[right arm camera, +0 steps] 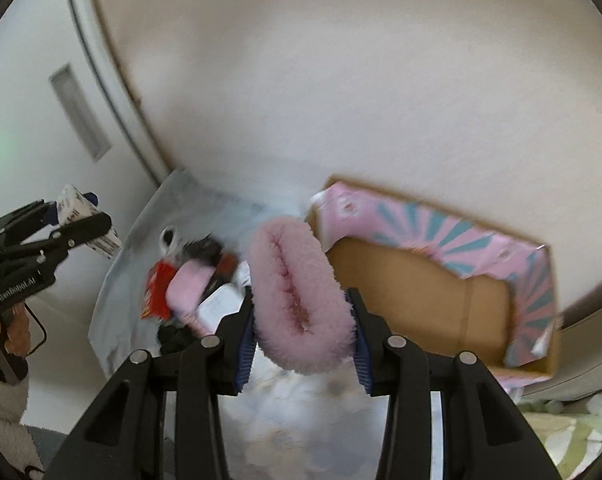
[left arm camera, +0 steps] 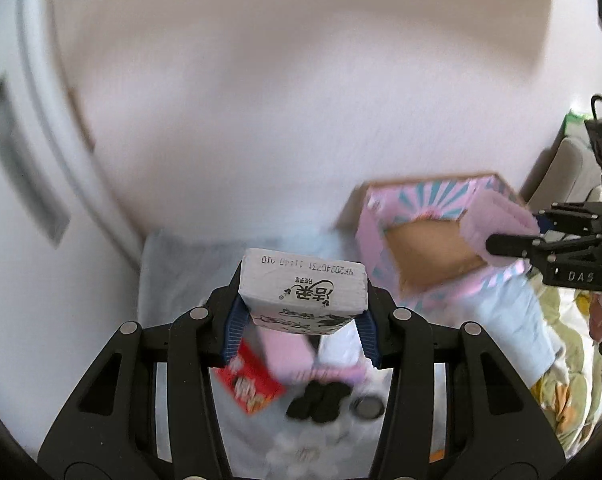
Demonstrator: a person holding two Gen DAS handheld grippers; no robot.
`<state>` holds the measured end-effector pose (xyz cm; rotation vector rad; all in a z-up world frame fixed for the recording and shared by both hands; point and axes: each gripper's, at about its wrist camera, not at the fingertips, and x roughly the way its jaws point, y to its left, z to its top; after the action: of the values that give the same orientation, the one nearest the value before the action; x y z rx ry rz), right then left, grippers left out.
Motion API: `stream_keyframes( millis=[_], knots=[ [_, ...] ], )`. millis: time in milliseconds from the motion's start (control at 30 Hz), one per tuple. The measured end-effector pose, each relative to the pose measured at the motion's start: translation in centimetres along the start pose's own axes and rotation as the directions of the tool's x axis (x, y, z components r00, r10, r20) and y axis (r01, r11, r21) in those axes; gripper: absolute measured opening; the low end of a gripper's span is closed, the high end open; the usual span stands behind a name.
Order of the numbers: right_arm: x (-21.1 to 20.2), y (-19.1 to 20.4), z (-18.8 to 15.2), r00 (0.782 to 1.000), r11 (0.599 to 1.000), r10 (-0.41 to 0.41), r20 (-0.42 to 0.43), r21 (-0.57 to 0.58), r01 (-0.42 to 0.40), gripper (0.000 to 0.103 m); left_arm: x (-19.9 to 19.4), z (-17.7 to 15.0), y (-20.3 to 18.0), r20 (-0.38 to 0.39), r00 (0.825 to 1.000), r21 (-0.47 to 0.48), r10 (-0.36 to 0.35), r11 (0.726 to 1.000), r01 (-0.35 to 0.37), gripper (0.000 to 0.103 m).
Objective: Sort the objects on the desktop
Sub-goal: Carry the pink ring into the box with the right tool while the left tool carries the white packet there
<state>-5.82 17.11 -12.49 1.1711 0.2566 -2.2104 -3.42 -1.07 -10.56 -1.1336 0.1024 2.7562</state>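
Left gripper [left arm camera: 301, 312] clamped on white carton [left arm camera: 303, 290], held above clutter on the cloth. Right gripper [right arm camera: 303, 334] clamped on fluffy pink slipper [right arm camera: 295, 292], just left of open pink box [right arm camera: 441, 276].

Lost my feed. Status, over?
Left claw shut on tissue pack. Right claw shut on pink fluffy item, beside open box. Path clear.

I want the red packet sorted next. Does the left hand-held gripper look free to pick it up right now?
Probably not: the left hand-held gripper is already shut on a white carton. The red packet lies uncovered below it, so the carton must go first.
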Motion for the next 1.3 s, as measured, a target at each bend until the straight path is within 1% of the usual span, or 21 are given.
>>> stream_keyframes(
  millis=[100, 200, 267, 367, 433, 500, 633, 700, 800, 900, 1167, 1300],
  knots=[
    [-0.5, -2.2, 0.8, 1.0, 1.0, -0.014, 0.001, 0.027, 0.014, 0.038, 0.9, 2.7, -1.9, 0.009, 1.0, 0.041, -0.013, 0.999, 0.012, 0.044],
    [-0.7, -4.6, 1.0, 1.0, 0.997, -0.022, -0.015, 0.067, 0.023, 0.038, 2.8, 5.0, -4.5, -0.013, 1.0, 0.095, -0.005, 0.995, 0.006, 0.044],
    [-0.9, -6.3, 1.0, 0.999, 0.995, -0.043, -0.02, 0.086, 0.045, 0.038, 4.1, 6.3, -6.2, -0.03, 0.999, 0.113, -0.03, 0.993, 0.033, 0.044],
    [-0.5, -8.6, 0.8, 0.998, 0.992, -0.038, -0.041, 0.122, 0.043, 0.038, 6.1, 7.8, -8.2, -0.063, 0.995, 0.122, -0.073, 0.989, 0.081, 0.044],
    [-0.2, -10.2, 0.6, 0.998, 0.987, -0.046, -0.051, 0.15, 0.053, 0.038, 7.8, 8.6, -9.7, -0.091, 0.991, 0.125, -0.103, 0.986, 0.114, 0.044],
    [0.1, -11.6, 0.4, 0.996, 0.984, -0.06, -0.065, 0.166, 0.07, 0.038, 9.8, 9.2, -11.1, -0.14, 0.982, 0.128, -0.126, 0.981, 0.144, 0.044],
    [1.5, -14.1, 0.3, 0.993, 0.979, -0.061, -0.101, 0.186, 0.079, 0.038, 13.3, 9.2, -13.3, -0.227, 0.962, 0.125, -0.149, 0.976, 0.18, 0.044],
    [2.4, -15.1, 0.1, 0.99, 0.979, -0.062, -0.125, 0.187, 0.085, 0.038, 15.2, 9.3, -14.2, -0.279, 0.945, 0.106, -0.173, 0.972, 0.209, 0.044],
    [3.8, -16.6, -0.1, 0.985, 0.977, -0.063, -0.163, 0.191, 0.094, 0.038, 17.3, 9.0, -15.6, -0.336, 0.927, 0.104, -0.169, 0.971, 0.214, 0.044],
    [4.7, -17.5, -0.1, 0.981, 0.975, -0.056, -0.184, 0.2, 0.094, 0.038, 18.5, 8.9, -16.5, -0.367, 0.915, 0.098, -0.166, 0.972, 0.215, 0.044],
    [6.2, -18.9, -0.5, 0.973, 0.978, -0.068, -0.222, 0.179, 0.109, 0.038, 20.1, 8.6, -18.1, -0.401, 0.903, 0.106, -0.152, 0.972, 0.21, 0.044],
    [6.8, -19.0, -0.5, 0.971, 0.979, -0.066, -0.23, 0.171, 0.107, 0.038, 20.7, 8.5, -17.8, -0.409, 0.901, 0.097, -0.148, 0.974, 0.204, 0.044]
  ],
)
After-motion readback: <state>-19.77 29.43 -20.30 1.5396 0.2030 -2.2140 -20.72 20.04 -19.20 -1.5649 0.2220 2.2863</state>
